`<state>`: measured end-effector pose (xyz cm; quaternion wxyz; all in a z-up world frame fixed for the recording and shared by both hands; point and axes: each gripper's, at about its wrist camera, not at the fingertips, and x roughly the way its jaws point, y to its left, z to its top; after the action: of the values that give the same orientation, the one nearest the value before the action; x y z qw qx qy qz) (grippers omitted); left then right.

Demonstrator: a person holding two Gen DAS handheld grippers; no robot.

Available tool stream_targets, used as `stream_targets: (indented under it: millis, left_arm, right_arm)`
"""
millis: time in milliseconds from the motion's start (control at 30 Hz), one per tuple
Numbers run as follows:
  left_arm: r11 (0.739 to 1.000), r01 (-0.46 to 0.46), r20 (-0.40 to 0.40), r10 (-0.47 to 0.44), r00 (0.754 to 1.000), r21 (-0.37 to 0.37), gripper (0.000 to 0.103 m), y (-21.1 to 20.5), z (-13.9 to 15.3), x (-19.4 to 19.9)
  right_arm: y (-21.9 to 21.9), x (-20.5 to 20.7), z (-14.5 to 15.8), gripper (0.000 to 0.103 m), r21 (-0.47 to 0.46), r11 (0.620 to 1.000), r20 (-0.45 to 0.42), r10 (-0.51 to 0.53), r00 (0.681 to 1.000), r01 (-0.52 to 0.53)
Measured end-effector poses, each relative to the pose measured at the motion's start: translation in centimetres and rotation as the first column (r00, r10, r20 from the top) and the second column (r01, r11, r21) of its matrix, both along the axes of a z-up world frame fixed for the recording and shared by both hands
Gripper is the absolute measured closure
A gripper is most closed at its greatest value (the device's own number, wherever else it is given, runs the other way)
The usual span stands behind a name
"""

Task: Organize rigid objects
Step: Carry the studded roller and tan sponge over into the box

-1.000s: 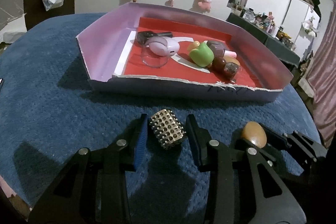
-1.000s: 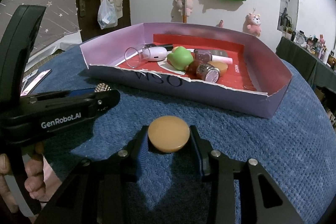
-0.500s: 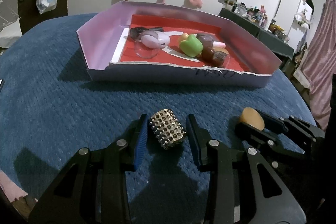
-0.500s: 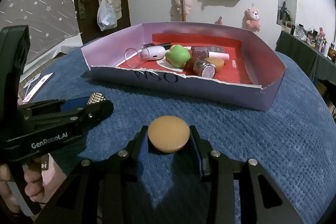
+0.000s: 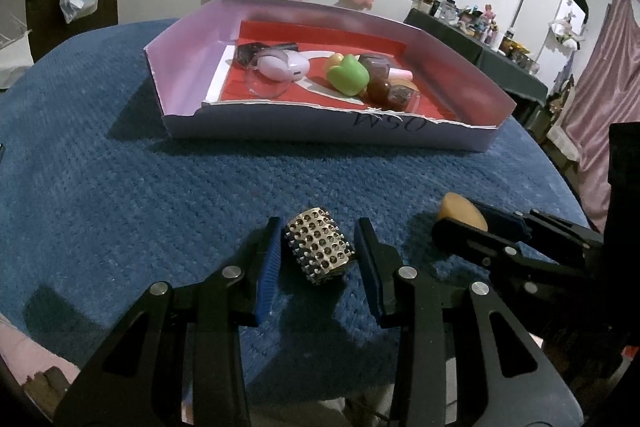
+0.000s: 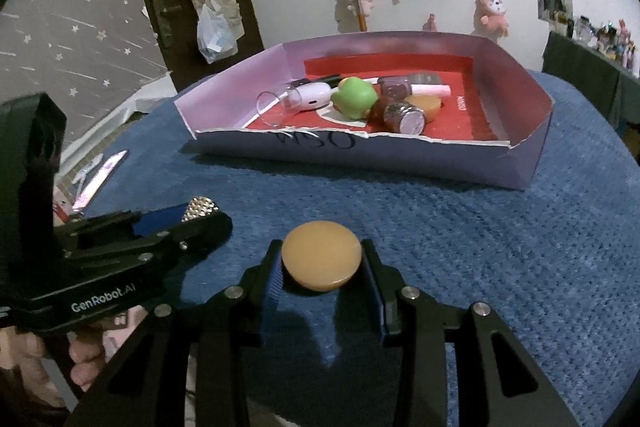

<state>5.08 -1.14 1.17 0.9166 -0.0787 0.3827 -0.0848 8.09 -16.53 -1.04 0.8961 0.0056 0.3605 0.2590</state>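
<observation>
Nubby blue cloth (image 5: 120, 187), studded metal block (image 5: 319, 250), smooth disc (image 6: 322, 261)

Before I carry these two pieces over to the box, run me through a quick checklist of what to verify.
1. Left gripper shut on the studded block: ok.
2. Right gripper shut on the tan disc: ok.
3. Grippers apart from each other: ok.
4. Blue cloth bare between grippers and box: ok.
5. Free red floor at the box's right end: ok.
6. Grip firm enough to lift: cannot tell.

Studded silver cylinder (image 5: 319, 250) and tan round disc (image 6: 321, 261) over blue cloth; other items piled in cardboard tray (image 5: 320, 131).
</observation>
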Motion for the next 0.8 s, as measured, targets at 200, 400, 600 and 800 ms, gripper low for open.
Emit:
stream_targets:
  millis: [200,400,600,800]
  left_arm:
    - [1.0,0.009,0.028,-0.009,1.0,-0.007,0.069,0.1,0.9,0.0]
    - [1.0,0.018,0.047,-0.018,0.999,-0.002,0.069,-0.1,1.5,0.2]
    - [0.999,0.032,0.085,-0.032,0.996,0.001,0.069,-0.3,2.8,0.4]
    - [0.999,0.051,0.112,-0.051,0.992,0.005,0.069,-0.5,3.9,1.0]
  right_arm:
    - [0.1,-0.2,0.6,0.063,0.005,1.0,0.015,0.004,1.0,-0.004]
    - [0.0,0.0,1.4,0.063,0.008,1.0,0.026,0.011,1.0,-0.011]
    - [0.1,0.3,2.1,0.063,0.016,1.0,0.038,0.025,0.999,-0.026]
    - [0.4,0.7,2.9,0.063,0.02,0.999,0.054,0.035,0.998,-0.036]
